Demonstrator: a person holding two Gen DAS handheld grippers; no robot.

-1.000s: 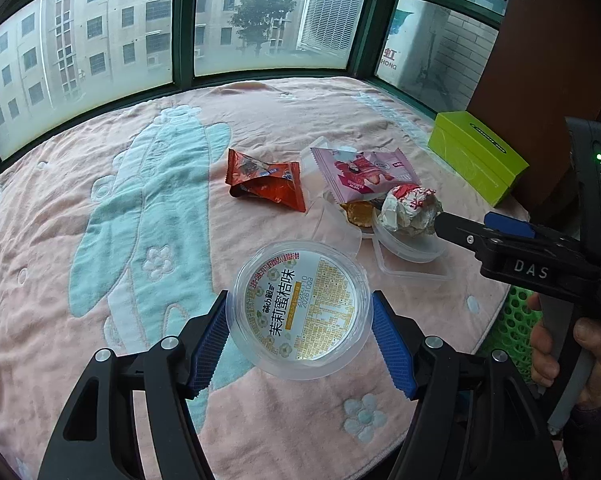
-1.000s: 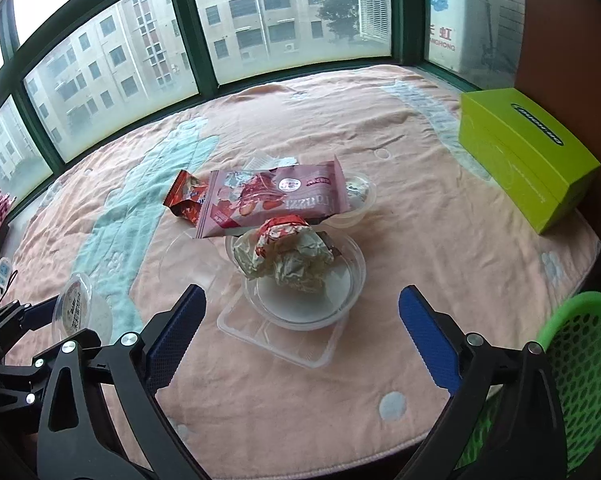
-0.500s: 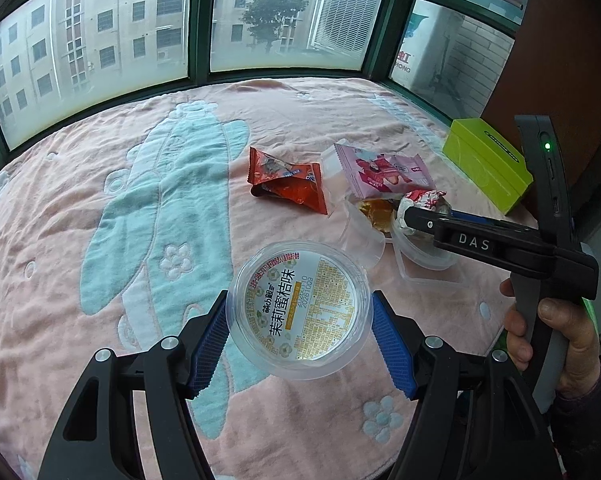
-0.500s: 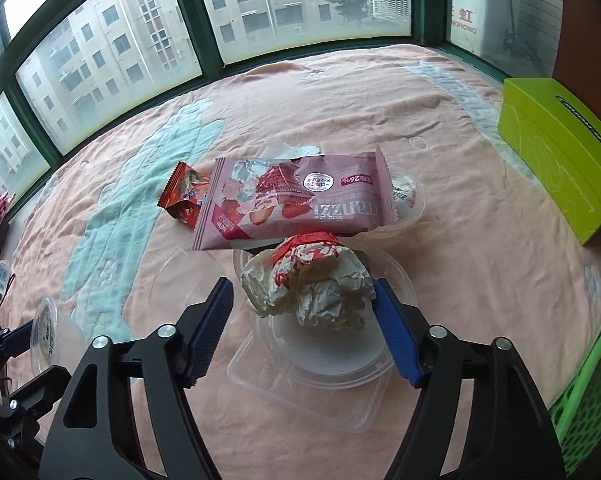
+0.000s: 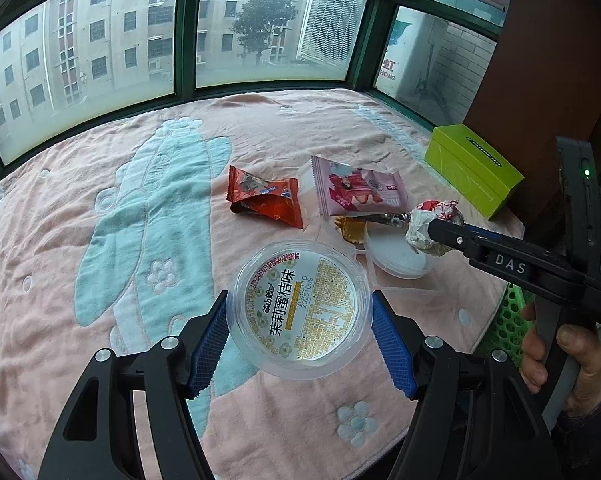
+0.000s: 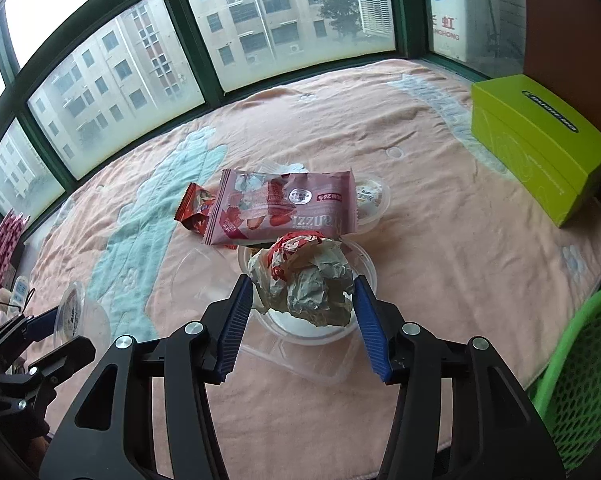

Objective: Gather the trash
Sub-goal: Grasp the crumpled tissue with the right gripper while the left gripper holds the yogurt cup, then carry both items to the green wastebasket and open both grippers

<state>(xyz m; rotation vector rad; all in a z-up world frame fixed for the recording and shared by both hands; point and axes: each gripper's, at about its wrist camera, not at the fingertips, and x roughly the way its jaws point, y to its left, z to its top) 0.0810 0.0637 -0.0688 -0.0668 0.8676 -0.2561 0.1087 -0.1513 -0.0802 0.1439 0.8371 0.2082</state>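
Note:
My left gripper is shut on a clear round plastic cup with a printed label, held above the pink blanket. My right gripper is shut on a crumpled paper wrapper, just above a clear plastic lid; the wrapper also shows in the left wrist view. A pink snack bag and a red snack bag lie behind it. Another small cup sits behind the pink bag.
A green mesh basket stands off the blanket's right edge. A lime green box sits at the far right. A clear flat tray lies under the lid. Windows run along the back.
My right gripper moved forward and closed its jaws onto the crumpled wrapper. My left gripper kept hold of the cup and shifted slightly.

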